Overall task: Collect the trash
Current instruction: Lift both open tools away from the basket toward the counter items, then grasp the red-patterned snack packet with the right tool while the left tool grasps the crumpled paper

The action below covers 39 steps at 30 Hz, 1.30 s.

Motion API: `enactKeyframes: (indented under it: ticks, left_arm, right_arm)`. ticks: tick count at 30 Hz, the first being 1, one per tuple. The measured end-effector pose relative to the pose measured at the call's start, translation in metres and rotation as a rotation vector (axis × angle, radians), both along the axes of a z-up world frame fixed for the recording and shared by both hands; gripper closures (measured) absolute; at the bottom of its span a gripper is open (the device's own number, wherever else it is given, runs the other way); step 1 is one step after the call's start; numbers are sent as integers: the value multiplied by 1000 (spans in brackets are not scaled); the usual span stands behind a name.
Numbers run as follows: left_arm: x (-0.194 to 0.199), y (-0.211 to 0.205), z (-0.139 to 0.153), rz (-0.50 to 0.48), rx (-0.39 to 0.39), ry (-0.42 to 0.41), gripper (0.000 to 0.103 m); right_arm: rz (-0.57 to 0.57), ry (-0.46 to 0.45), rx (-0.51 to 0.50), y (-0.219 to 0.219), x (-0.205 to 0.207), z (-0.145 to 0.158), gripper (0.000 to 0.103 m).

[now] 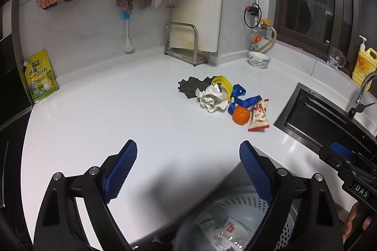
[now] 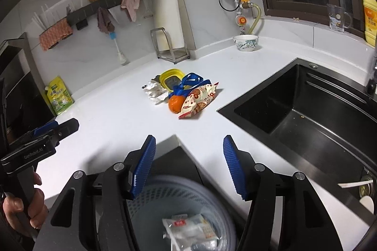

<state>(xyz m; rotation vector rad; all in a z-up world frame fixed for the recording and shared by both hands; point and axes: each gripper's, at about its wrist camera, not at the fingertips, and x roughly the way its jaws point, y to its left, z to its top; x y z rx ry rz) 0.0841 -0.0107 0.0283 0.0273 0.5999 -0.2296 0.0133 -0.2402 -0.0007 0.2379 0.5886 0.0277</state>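
A small heap of trash lies mid-counter: crumpled white paper, a dark rag, a yellow lid, a blue ribbon, an orange and a red-and-white snack wrapper. My left gripper is open and holds nothing, well short of the heap. My right gripper is also open with nothing between its fingers. Below the counter edge stands a perforated bin with a plastic packet inside.
A black sink is sunk into the counter at the right. A patterned bowl, a cutting-board rack and a yellow-green refill pouch stand along the wall. A hand holds the left tool.
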Motion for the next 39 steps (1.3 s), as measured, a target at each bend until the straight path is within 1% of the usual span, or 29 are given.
enactKeyframes:
  ticks: [5, 12, 15, 21, 28, 36, 39]
  left_arm:
    - [33, -8, -5, 4, -5, 12, 16]
    - [71, -17, -15, 3, 2, 28, 16]
    - [82, -16, -20, 8, 2, 36, 16]
    - [98, -16, -28, 17, -11, 54, 16]
    - [107, -19, -35, 14, -14, 66, 16]
    - [116, -21, -40, 25, -18, 80, 16]
    - [119, -23, -42, 25, -25, 89, 16]
  right_arm:
    - [6, 36, -8, -3, 35, -7, 46]
    - [-1, 77, 9, -5, 86, -15, 45]
    - [-11, 90, 19, -4, 105, -17, 42]
    - [-37, 134, -1, 0, 139, -26, 42]
    - [-79, 174, 12, -3, 161, -35, 42]
    - [-103, 230, -27, -2, 179, -47, 42]
    - [-105, 220, -38, -4, 178, -48, 42]
